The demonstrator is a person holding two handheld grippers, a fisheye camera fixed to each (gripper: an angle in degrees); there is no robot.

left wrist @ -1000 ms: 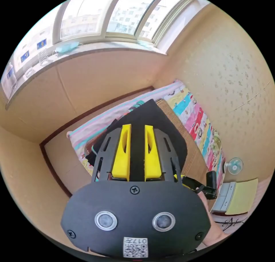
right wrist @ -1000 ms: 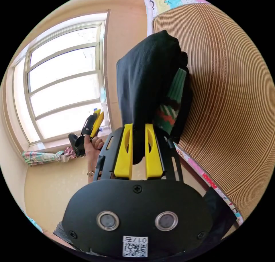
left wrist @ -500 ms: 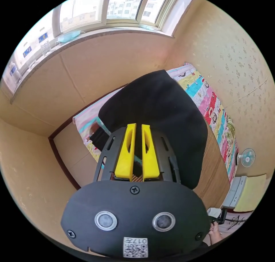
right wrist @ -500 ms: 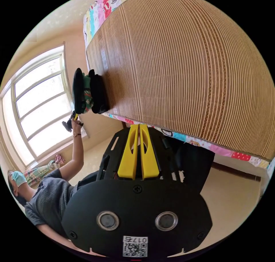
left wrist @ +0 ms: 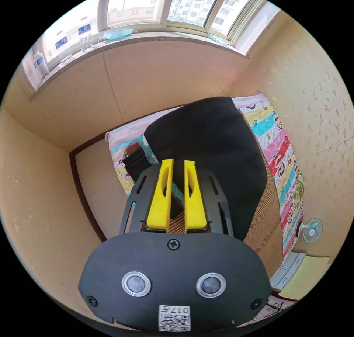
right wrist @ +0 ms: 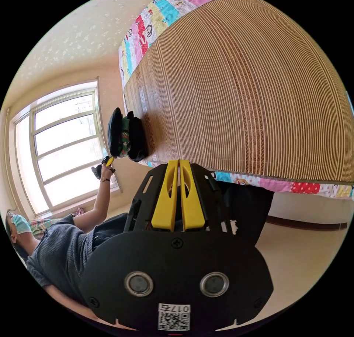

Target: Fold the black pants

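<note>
The folded black pants (left wrist: 214, 156) top a small stack just beyond the left gripper (left wrist: 178, 167), whose 2 jaws stand slightly apart, gripping nothing. A nudge there could topple the stack. The right gripper (right wrist: 179, 166), clenched empty, hangs low beside the woven mat (right wrist: 239, 93).

In the left gripper view we see the left gripper (left wrist: 176, 189) low in the centre, its two yellow jaws standing a little apart with a narrow gap. Just beyond them, toward 12 o'clock, the folded black pants (left wrist: 217, 152) lie on the woven mat (left wrist: 263, 219) of the bed. The colourful bedsheet (left wrist: 284, 156) runs at 3 o'clock, and the window (left wrist: 147, 5) is at 12 o'clock.
</note>
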